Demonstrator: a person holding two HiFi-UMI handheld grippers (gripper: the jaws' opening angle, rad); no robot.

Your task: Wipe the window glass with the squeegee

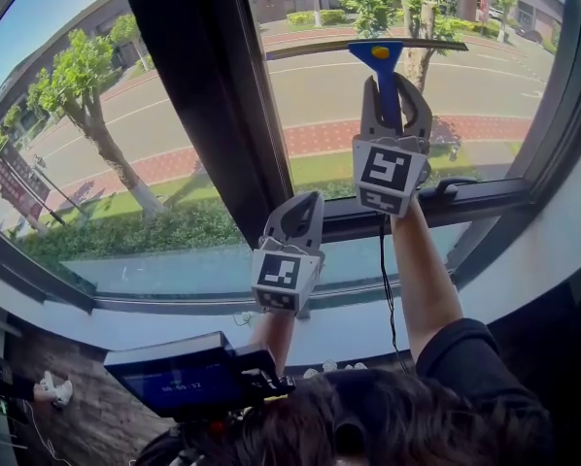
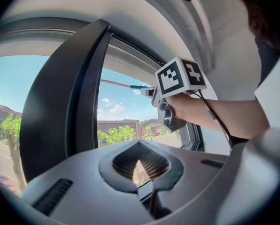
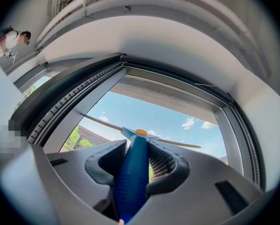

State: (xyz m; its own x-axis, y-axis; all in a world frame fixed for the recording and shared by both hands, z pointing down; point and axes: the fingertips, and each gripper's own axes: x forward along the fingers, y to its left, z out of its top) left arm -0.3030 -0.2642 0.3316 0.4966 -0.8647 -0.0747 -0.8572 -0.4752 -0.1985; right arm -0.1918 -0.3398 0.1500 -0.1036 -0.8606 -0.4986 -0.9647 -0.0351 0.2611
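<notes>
— As I see it, the right hand-held gripper (image 1: pixel 395 90) clamps the squeegee (image 1: pixel 381 51) by its handle, blade high against the glass (image 1: pixel 475 85).
— And my left hand-held gripper (image 1: pixel 300 210)?
— Closed, empty.

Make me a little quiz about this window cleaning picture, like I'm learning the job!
1. True or false: the squeegee is in the left gripper.
2. Pick one. The squeegee's handle is: A red, B blue, C green.
3. Fill the gap: outside the glass stand green ____.

Key
1. False. The right gripper holds it; the left one is shut on nothing.
2. B.
3. Trees.
</notes>
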